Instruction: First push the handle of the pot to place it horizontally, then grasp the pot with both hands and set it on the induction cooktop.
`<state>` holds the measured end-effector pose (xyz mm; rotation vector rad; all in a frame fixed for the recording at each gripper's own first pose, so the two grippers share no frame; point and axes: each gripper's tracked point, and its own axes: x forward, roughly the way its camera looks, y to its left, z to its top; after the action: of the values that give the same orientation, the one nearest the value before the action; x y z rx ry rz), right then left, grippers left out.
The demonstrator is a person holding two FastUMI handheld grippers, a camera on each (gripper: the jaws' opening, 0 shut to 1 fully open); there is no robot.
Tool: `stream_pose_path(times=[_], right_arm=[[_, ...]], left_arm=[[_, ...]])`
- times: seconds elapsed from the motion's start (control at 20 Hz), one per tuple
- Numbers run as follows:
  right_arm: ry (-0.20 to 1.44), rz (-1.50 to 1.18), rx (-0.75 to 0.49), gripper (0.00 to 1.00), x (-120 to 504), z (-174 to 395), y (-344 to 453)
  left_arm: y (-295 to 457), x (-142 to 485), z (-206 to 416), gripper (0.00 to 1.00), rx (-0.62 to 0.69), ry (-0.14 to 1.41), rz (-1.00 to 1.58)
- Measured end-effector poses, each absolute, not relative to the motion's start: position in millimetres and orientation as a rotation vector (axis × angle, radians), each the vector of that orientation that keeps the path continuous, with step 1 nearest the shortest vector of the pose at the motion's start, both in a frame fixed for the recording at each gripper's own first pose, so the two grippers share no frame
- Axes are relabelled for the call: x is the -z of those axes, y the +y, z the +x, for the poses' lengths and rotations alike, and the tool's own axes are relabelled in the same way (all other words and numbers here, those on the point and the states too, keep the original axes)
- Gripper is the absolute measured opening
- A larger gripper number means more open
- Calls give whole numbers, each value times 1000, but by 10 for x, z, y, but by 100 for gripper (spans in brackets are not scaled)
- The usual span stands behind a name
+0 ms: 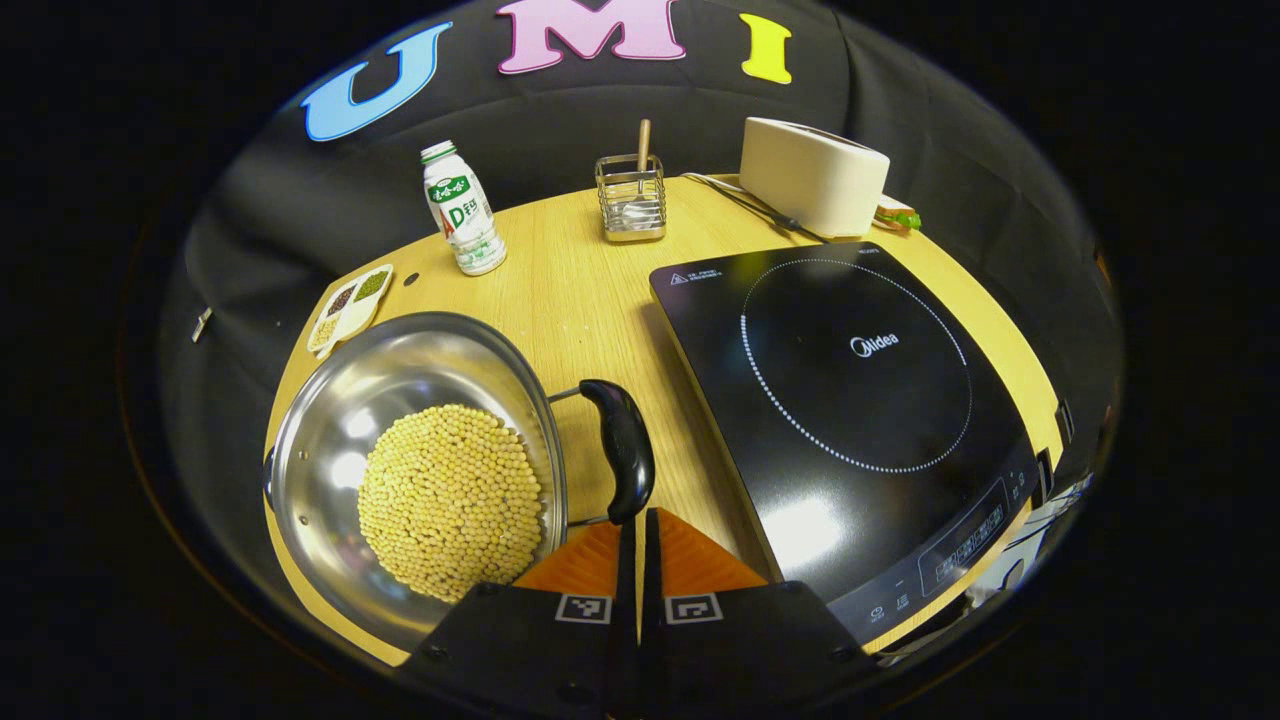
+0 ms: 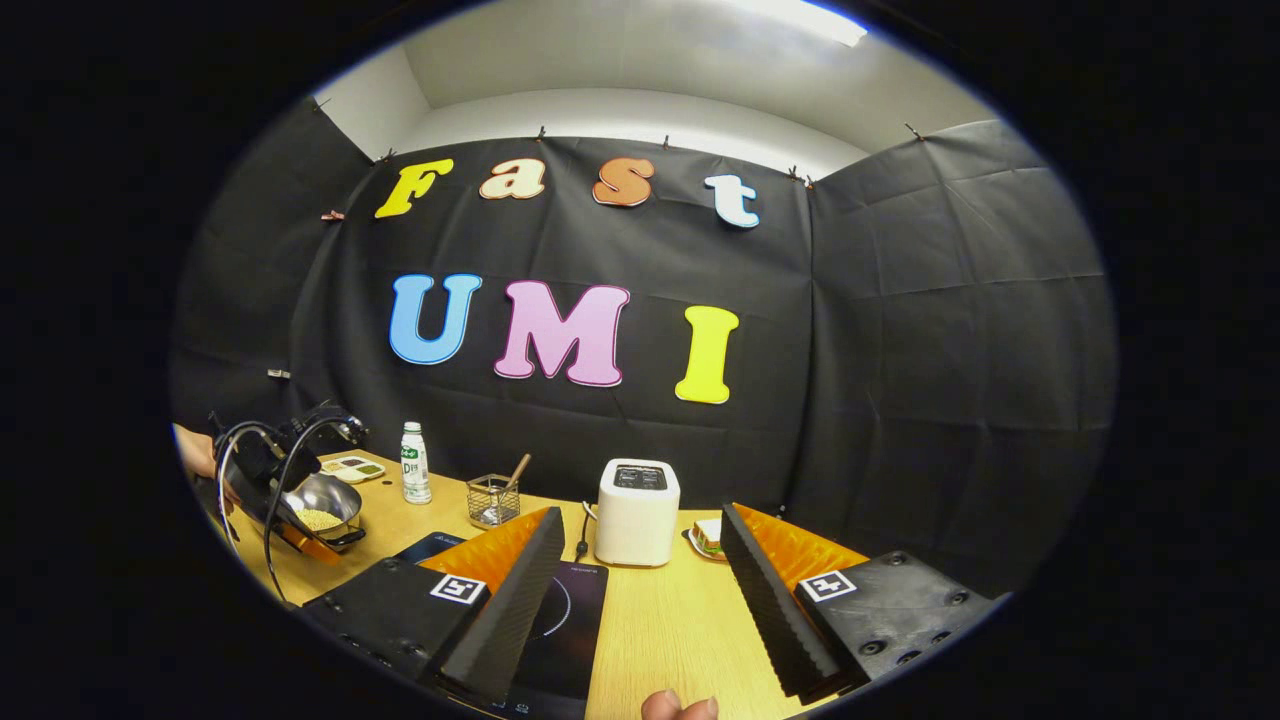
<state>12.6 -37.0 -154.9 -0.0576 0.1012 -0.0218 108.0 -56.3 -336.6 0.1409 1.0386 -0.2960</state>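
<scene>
Left gripper (image 1: 640, 520), fingers pressed together, noses against the pot (image 1: 415, 470) handle (image 1: 622, 450) — still upright; pot sits beside the induction cooktop (image 1: 850, 400), not on it — right gripper (image 2: 640, 570) spread, waiting

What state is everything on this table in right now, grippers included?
pot: on the table, holding beans
pot handle: unclasped, by the left gripper's tips
induction cooktop: bare
bottle: upright, capped
left gripper: jaws closed, empty
right gripper: jaws wide open, empty
</scene>
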Motion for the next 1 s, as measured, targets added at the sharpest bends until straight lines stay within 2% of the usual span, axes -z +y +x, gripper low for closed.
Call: stream_pose_path(times=[0.25,0.4,0.45,0.5,0.55,0.6,0.65,0.8,1.0], right_arm=[[139,23,-74,98,1585,182,57],[180,84,-130,98,1586,233,377],[196,100,-151,98,1597,266,504],[216,113,-171,98,1613,295,638],[241,132,-196,98,1636,322,776],[266,153,-220,98,1648,353,931],[300,168,-241,98,1701,389,1090],[407,187,-295,97,1882,474,1540],[571,256,-355,98,2151,549,2158]], left_arm=[[-477,2945,1090,5,330,849,105],[-32,2461,1017,55,284,705,51],[145,2298,993,60,270,671,22],[361,2150,976,72,246,643,-2],[602,2029,967,77,214,621,-22],[861,1962,958,92,183,609,-34],[1117,1919,938,98,148,603,-44],[1920,1995,902,98,29,637,-50],[2551,2384,900,95,-37,763,-49]])
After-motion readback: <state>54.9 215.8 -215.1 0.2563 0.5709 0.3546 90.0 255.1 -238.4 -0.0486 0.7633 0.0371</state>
